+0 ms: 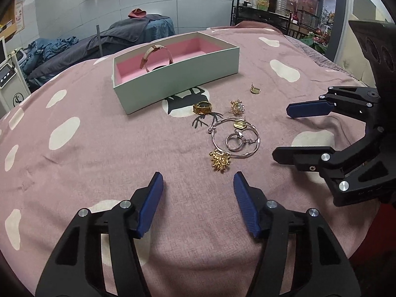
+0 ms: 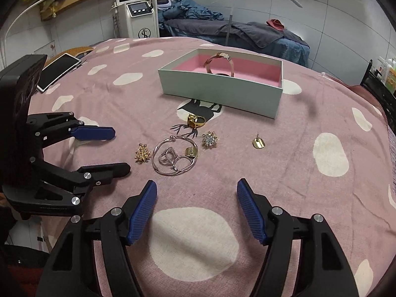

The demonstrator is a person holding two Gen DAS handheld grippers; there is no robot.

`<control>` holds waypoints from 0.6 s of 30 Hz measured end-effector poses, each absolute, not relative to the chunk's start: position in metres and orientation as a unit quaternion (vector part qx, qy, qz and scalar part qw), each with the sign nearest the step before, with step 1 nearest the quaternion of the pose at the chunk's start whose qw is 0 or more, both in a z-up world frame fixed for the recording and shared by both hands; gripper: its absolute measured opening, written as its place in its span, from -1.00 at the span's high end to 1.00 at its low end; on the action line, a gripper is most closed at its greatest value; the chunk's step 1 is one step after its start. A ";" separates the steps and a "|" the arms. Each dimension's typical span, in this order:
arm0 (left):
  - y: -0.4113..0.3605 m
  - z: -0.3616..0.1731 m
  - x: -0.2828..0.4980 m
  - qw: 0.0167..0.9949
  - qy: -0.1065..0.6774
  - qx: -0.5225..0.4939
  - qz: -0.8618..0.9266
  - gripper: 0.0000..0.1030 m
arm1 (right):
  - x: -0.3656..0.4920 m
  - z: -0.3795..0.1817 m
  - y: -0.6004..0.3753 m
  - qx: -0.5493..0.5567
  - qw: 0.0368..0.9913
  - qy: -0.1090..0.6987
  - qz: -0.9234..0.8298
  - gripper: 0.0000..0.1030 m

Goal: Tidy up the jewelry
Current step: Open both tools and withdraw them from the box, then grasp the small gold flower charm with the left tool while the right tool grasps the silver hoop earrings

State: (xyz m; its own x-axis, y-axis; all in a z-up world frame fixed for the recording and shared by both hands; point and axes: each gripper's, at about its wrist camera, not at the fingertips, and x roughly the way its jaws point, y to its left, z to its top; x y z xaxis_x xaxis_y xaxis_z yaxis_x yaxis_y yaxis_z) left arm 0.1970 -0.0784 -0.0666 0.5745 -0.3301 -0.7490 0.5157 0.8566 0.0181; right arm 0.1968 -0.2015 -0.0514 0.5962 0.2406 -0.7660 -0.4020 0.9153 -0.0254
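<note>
A pale green box [image 1: 178, 79] [image 2: 222, 91] with pink lining holds a pink watch [image 1: 154, 55] [image 2: 219, 63]. Loose jewelry lies on the pink cloth in front of it: a silver bangle [image 1: 235, 137] [image 2: 174, 157] around silver rings [image 1: 234, 141] [image 2: 168, 158], a gold ring [image 1: 202, 108] [image 2: 196, 121], a gold spiky brooch [image 1: 219, 160] [image 2: 142, 155], a crystal brooch [image 1: 237, 106] [image 2: 209, 139], a gold earring [image 1: 255, 89] [image 2: 259, 143]. My left gripper [image 1: 198, 180] [image 2: 121, 148] is open and empty, near side of the jewelry. My right gripper [image 2: 196, 188] [image 1: 279, 133] is open and empty beside it.
A tablet [image 2: 58, 70] lies at the cloth's far left edge. A white machine [image 2: 138, 12] and a massage bed with dark blankets [image 2: 247, 34] stand behind. A black rack with bottles [image 1: 264, 7] stands at the back right.
</note>
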 end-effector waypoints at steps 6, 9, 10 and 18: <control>-0.089 -0.069 0.211 0.872 0.388 0.125 -0.271 0.26 | 0.201 -0.054 -0.203 -0.091 0.884 0.421 0.179 -0.27; -0.092 -0.068 0.213 0.868 0.387 0.122 -0.285 0.48 | 0.203 -0.055 -0.202 -0.091 0.881 0.426 0.183 -0.27; -0.092 -0.068 0.212 0.868 0.386 0.119 -0.290 0.59 | 0.203 -0.055 -0.201 -0.092 0.880 0.427 0.186 -0.27; -0.071 -0.068 0.210 0.881 0.387 0.098 -0.252 0.63 | 0.215 -0.060 -0.179 -0.127 0.867 0.440 0.198 -0.26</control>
State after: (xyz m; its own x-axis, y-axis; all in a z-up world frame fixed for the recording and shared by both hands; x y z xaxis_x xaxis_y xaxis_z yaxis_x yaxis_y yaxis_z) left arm 0.2100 -0.0706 -0.0682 0.5731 -0.3682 -0.7321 0.5202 0.8537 -0.0221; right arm 0.2151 -0.1788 -0.0602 0.5345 0.2319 -0.8127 -0.4558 0.8889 -0.0461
